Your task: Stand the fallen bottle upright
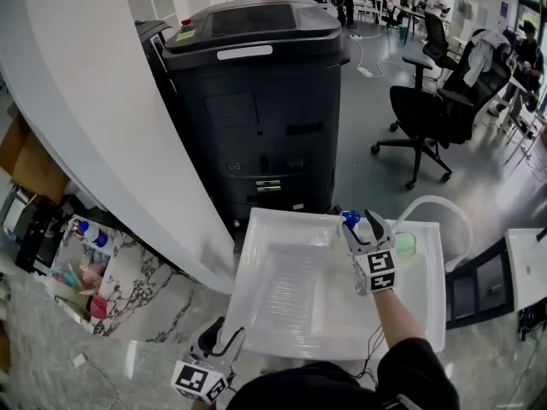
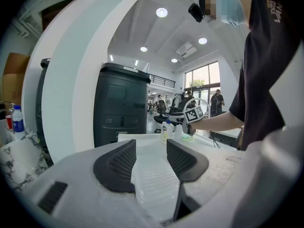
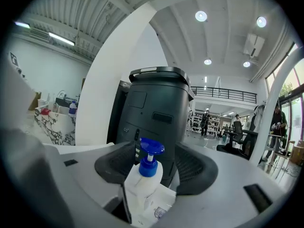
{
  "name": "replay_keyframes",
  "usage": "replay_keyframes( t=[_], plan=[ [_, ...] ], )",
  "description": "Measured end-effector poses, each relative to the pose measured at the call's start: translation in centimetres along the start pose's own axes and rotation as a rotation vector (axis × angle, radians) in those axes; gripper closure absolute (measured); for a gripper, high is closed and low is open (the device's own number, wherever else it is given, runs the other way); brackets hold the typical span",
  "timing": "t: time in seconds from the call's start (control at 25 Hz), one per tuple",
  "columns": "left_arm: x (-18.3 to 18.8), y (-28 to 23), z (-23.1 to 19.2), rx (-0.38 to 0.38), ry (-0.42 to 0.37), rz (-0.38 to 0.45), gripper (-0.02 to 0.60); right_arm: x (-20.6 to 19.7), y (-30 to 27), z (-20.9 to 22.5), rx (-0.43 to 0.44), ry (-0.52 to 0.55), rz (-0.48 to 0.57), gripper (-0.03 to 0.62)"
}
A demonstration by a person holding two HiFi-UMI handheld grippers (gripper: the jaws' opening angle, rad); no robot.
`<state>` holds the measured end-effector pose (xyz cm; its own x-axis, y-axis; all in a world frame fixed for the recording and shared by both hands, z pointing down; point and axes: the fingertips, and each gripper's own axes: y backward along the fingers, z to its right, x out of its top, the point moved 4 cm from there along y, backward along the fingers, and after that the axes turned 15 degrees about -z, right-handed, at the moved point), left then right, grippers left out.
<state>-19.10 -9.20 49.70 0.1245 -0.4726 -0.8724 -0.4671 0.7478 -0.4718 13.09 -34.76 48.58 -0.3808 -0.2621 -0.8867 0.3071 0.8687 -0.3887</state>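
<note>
The white plastic pump bottle with a blue dispenser head stands upright near the far edge of the white ribbed plastic tray, just beside a pale green round dish, so the main part of the job looks done. The right gripper points roughly level at it, its jaws spread wide with the bottle between them. A gap shows on the bottle's right side (on the left it sits close to the pad, and I cannot rule out contact there), so I judge it loose rather than clamped. What seems left is drawing that gripper back without knocking the bottle over. The left gripper hangs at the tray's near edge, jaws apart and empty.
</note>
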Motion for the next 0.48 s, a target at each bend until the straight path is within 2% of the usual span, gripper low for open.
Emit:
replay_keyframes(
  t=[0.2,0.36,0.48],
  plan=[
    [0.1,-0.4,0.2,-0.037,-0.021,0.006,0.377,0.7,2.9,0.0,-0.009,-0.104,0.063,0.360],
    [0.6,-0.8,0.6,-0.077,-0.038,0.021,0.377,0.6,6.5,-0.1,-0.035,-0.240,0.126,0.398],
    [1.1,-1.0,1.2,-0.116,-0.059,0.036,0.377,-0.1,9.3,-0.6,-0.040,-0.310,0.133,0.435]
  ],
)
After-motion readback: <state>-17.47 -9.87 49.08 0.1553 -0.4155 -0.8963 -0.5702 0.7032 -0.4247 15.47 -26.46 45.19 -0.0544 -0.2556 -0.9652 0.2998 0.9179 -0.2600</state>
